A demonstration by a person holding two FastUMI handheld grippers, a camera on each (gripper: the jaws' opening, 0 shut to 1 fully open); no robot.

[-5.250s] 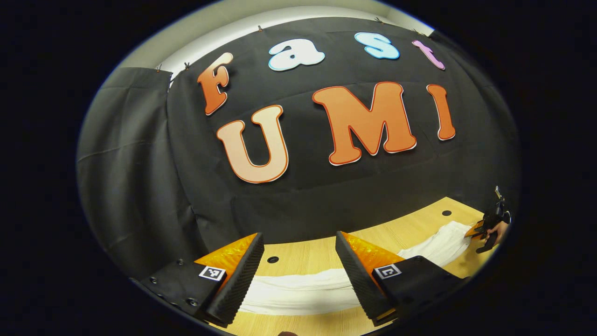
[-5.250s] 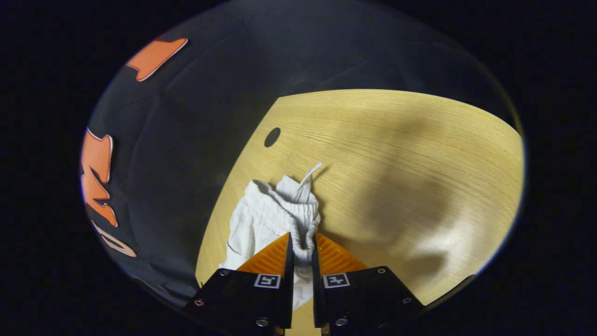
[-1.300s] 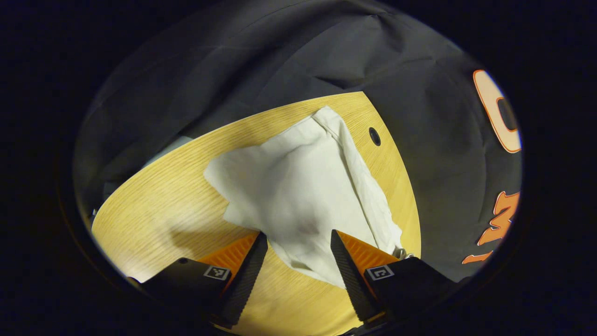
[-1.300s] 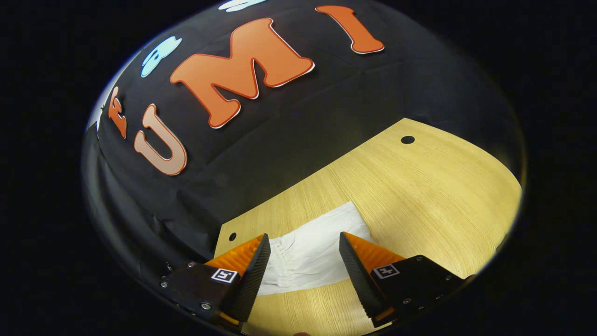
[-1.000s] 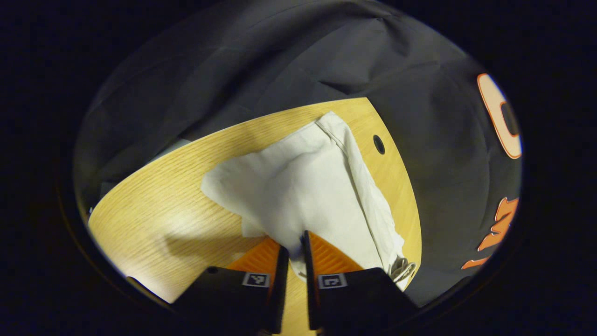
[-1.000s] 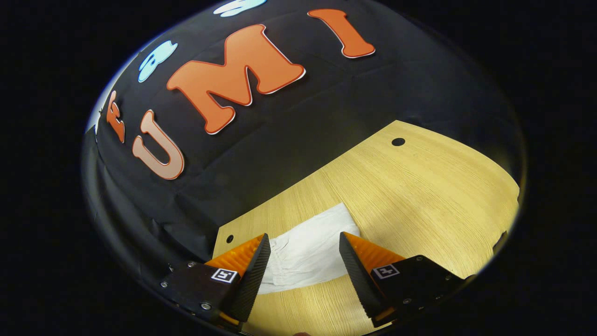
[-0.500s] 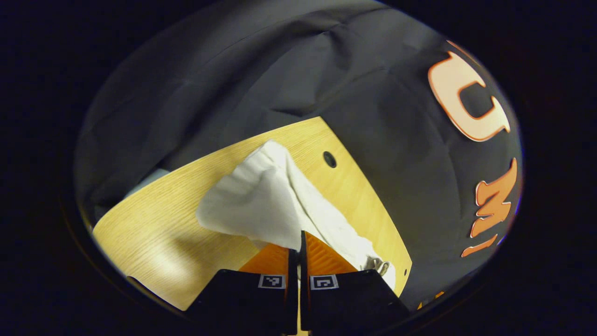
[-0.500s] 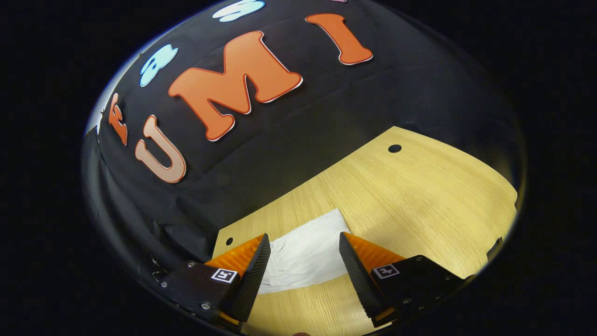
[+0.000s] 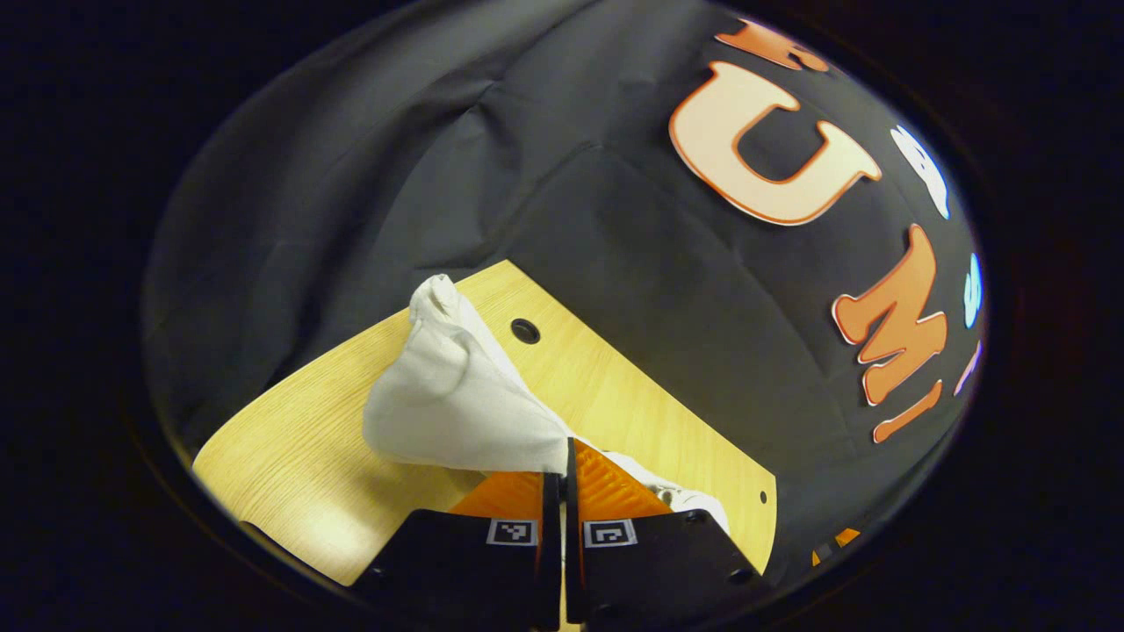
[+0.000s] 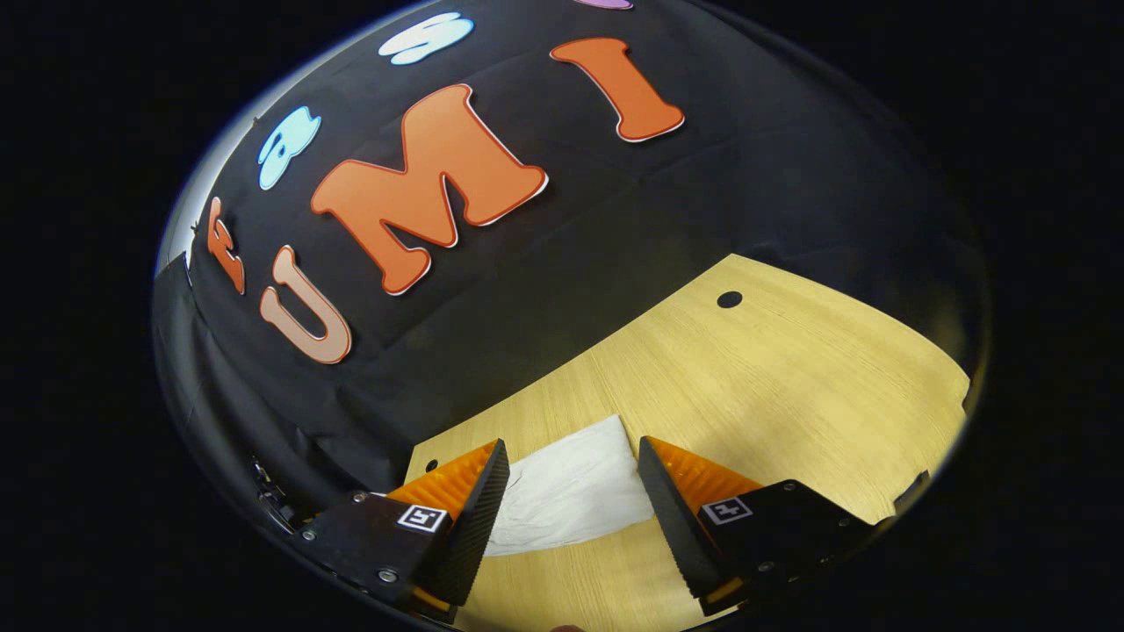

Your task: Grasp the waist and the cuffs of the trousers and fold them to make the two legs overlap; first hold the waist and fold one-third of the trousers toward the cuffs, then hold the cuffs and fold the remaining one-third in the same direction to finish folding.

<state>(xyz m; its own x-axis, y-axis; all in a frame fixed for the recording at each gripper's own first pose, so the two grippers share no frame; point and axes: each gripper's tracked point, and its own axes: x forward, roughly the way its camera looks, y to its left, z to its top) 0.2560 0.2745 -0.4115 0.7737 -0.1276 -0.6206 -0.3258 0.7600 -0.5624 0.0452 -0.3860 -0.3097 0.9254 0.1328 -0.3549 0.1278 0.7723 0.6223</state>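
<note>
Left gripper (image 9: 562, 461) is clamped tight on a fold of the white trousers (image 9: 457, 395), lifting the cuff end off the wooden table (image 9: 290, 439) while the far part trails there. Right gripper (image 10: 569, 478) hangs wide open with nothing in it, above the folded waist part (image 10: 571, 491). To land this last third well, I'd carry the cuffs low and level over that stack, edges aligned, before letting go.

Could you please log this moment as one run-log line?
left gripper: shut on trousers, cloth lifted | right gripper: open over trousers on table | phase: cuff-end fold
</note>
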